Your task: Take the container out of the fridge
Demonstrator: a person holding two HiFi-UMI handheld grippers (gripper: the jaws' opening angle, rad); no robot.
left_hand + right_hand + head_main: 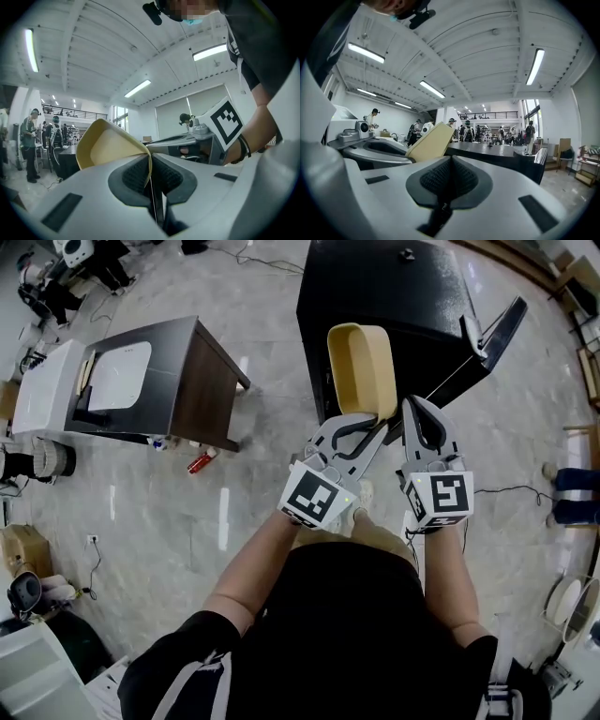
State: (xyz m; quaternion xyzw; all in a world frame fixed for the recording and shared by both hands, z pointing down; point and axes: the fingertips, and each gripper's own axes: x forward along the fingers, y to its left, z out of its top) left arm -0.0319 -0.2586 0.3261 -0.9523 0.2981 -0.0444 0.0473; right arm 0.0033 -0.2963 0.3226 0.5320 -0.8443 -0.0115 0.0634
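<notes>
A tan plastic container (361, 369) hangs tilted in the air in front of the black fridge (394, 296). My left gripper (381, 422) is shut on the container's near rim. In the left gripper view the thin rim of the container (110, 149) is pinched between the jaws of the left gripper (151, 163). My right gripper (413, 409) is just to the right of the container, shut with nothing in it. The right gripper view shows that right gripper (451, 163) with jaws together and the container (430, 142) to its left.
The fridge door (489, 341) stands open to the right. A dark wooden table (202, 381) with a white tray is at the left, with a red object (200, 462) on the floor by it. Cables and boxes lie along the room's edges. Several people stand far off.
</notes>
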